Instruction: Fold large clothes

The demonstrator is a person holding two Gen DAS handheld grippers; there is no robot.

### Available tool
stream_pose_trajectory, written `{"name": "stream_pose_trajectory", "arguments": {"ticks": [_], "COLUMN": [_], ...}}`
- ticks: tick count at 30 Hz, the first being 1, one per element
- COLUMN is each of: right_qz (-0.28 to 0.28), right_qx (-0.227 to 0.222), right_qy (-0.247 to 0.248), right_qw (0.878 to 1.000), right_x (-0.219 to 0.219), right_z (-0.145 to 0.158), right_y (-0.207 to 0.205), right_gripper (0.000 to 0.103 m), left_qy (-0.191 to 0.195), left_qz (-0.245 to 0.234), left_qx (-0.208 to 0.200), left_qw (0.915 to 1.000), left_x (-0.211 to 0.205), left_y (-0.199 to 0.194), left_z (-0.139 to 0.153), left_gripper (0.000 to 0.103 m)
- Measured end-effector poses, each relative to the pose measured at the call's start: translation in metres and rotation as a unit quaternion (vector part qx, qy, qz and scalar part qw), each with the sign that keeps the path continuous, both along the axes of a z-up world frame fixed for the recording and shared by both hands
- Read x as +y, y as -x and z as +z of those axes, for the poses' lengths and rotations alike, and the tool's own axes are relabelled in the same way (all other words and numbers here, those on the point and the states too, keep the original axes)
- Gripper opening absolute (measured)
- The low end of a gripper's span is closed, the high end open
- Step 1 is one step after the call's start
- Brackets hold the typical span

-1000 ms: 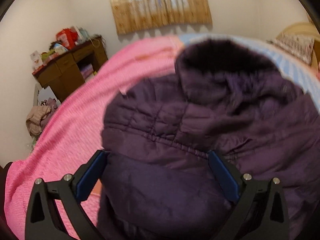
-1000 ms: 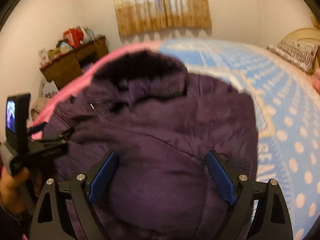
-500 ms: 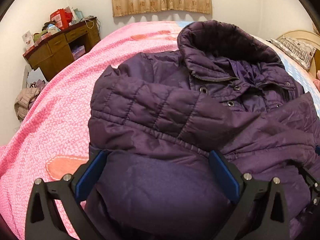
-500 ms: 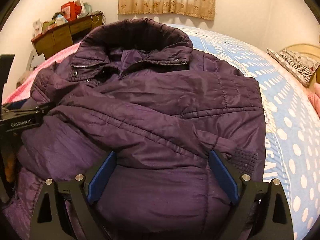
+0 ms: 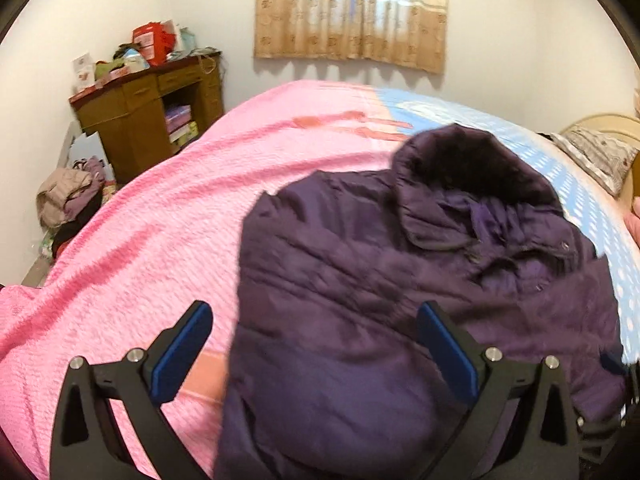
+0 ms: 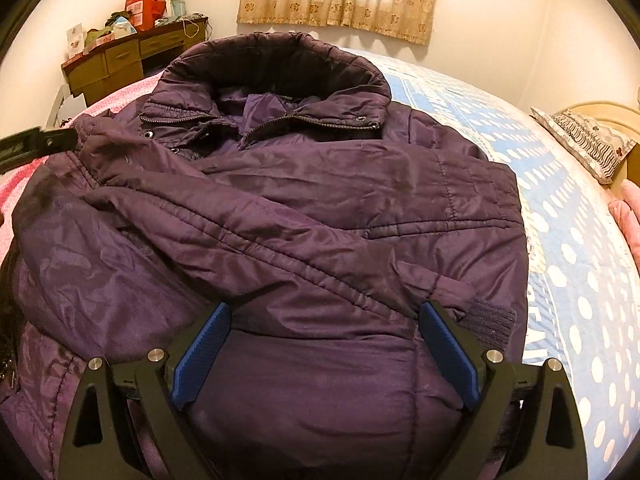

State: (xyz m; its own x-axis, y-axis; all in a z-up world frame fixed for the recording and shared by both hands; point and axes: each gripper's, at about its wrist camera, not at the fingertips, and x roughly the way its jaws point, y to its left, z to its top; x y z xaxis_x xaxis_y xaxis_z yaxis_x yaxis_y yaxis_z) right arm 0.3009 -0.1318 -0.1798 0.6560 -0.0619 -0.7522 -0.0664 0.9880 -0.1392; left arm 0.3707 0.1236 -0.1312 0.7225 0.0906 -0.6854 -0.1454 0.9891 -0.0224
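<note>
The left gripper [image 5: 314, 344] has its blue-padded fingers [image 5: 182, 350] spread wide with nothing between them; the left finger sits over the pink bedspread [image 5: 160, 232], the right one over the purple jacket [image 5: 400, 280]. The right gripper [image 6: 324, 344] is likewise spread wide and holds nothing, both fingers [image 6: 200, 354] above the jacket's lower front. Whether either pair touches the fabric is hard to tell.

The jacket lies face up on the bed, collar at the far end, sleeves crossed over the chest. The left view is motion-blurred, so quilting and snaps are smeared there; the right view shows the zip, snaps and a ribbed cuff [image 6: 492, 322] sharply. The jacket's near hem is cut off in both views.

Only the left view shows the heap of clothes [image 5: 68, 200] on the floor at the left, near the wooden desk [image 5: 132, 128]. The right view alone shows much of the blue dotted cover [image 6: 572, 240] and part of the left tool at its left edge. Both show the curtain [image 5: 352, 12] and a pillow [image 6: 588, 140] far right.
</note>
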Motion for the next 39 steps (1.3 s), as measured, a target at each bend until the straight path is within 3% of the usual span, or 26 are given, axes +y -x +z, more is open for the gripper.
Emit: {"name": "stream_pose_trajectory", "arguments": {"ticks": [3, 5, 8, 12, 16, 19, 21, 26, 30, 33, 39], "right_qz": [0.0, 0.0, 0.0, -0.001, 0.014, 0.008, 0.006, 0.018, 0.009, 0.01, 0.013], "right_qx": [-0.001, -0.002, -0.002, -0.002, 0.001, -0.068, -0.09, -0.049, -0.013, -0.005, 0.01], "right_qy": [0.0, -0.001, 0.0, 0.002, -0.012, -0.026, -0.038, -0.083, -0.092, -0.112, -0.078], "right_qw": [1.0, 1.0, 1.0, 1.0, 1.0, 0.997, 0.995, 0.995, 0.996, 0.994, 0.997], "right_x": [0.0, -0.001, 0.0, 0.0, -0.004, -0.016, -0.024, -0.043, -0.056, -0.062, -0.053], "right_z": [0.0, 0.0, -0.001, -0.001, 0.012, 0.046, 0.06, 0.049, 0.018, 0.01, -0.001], "right_y": [0.0, 0.0, 0.0, 0.0, 0.005, 0.03, 0.038, 0.028, 0.025, 0.025, 0.02], "right_gripper": [0.096, 0.096, 0.096, 0.096, 0.096, 0.096, 0.096, 0.096, 0.096, 0.096, 0.096], "left_qy": [-0.015, -0.003, 0.038, 0.033, 0.037, 0.01, 0.004, 0.025, -0.016, -0.076, -0.086], "left_qz": [0.002, -0.005, -0.001, -0.003, 0.021, 0.02, 0.004, -0.069, -0.086, -0.085, -0.083], "left_qx": [0.061, 0.082, 0.075, 0.079, 0.072, 0.01, -0.022, -0.004, 0.032, 0.029, 0.028], "left_qw": [0.998, 0.9966, 0.9965, 0.9963, 0.9965, 0.9997, 0.9998, 0.9973, 0.9956, 0.9931, 0.9925], "left_x": [0.006, 0.009, 0.019, 0.017, 0.025, 0.013, -0.004, -0.054, -0.09, -0.105, -0.102], "left_y": [-0.027, -0.033, -0.034, -0.04, -0.028, -0.004, 0.012, 0.011, 0.003, 0.006, 0.011], "left_z": [-0.027, -0.047, -0.06, -0.061, -0.04, -0.001, 0.017, 0.005, -0.032, -0.052, -0.051], "left_gripper": [0.103, 0.103, 0.103, 0.103, 0.103, 0.103, 0.103, 0.103, 0.103, 0.103, 0.103]}}
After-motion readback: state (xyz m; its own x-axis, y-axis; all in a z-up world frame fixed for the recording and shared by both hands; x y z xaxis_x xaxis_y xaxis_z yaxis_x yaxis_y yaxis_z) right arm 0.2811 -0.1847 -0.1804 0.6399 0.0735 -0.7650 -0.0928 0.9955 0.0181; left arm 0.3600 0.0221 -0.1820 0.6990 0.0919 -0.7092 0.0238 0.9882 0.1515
